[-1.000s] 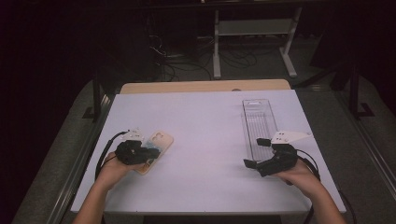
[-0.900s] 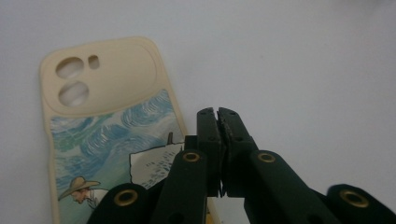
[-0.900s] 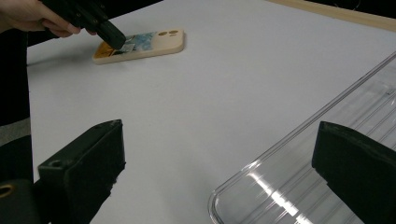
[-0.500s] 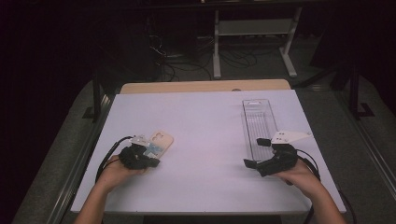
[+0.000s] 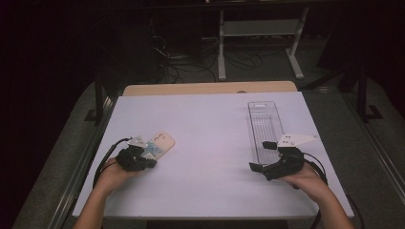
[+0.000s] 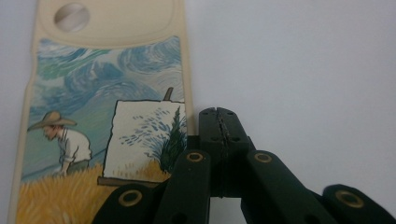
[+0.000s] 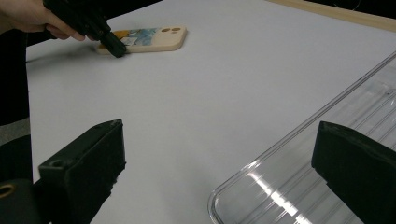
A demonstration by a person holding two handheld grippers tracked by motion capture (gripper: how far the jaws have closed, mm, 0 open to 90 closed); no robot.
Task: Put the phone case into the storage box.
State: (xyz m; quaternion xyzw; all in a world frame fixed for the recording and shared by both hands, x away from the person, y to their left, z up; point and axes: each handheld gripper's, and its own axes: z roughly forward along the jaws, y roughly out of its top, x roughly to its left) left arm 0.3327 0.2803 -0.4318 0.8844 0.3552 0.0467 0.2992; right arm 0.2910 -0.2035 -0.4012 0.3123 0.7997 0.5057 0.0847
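The left gripper (image 6: 219,116), jaws closed empty, is nudging the phone case's (image 6: 100,107) edge; it risks skidding off uncaught while the right gripper (image 7: 219,163) is gaping idle.

I'm looking at a white table (image 5: 210,124) lit bright in a dark room. Behind it stands a pale metal frame (image 5: 258,28), cables (image 5: 191,62) tangled on grey floor (image 5: 372,138).

Each claw is matte black with brass-coloured pivot rivets. The left claw (image 5: 149,163) trails a black cable; the right claw (image 5: 261,156) carries a grey three-cornered plate. Forearms are bare, without sleeves.
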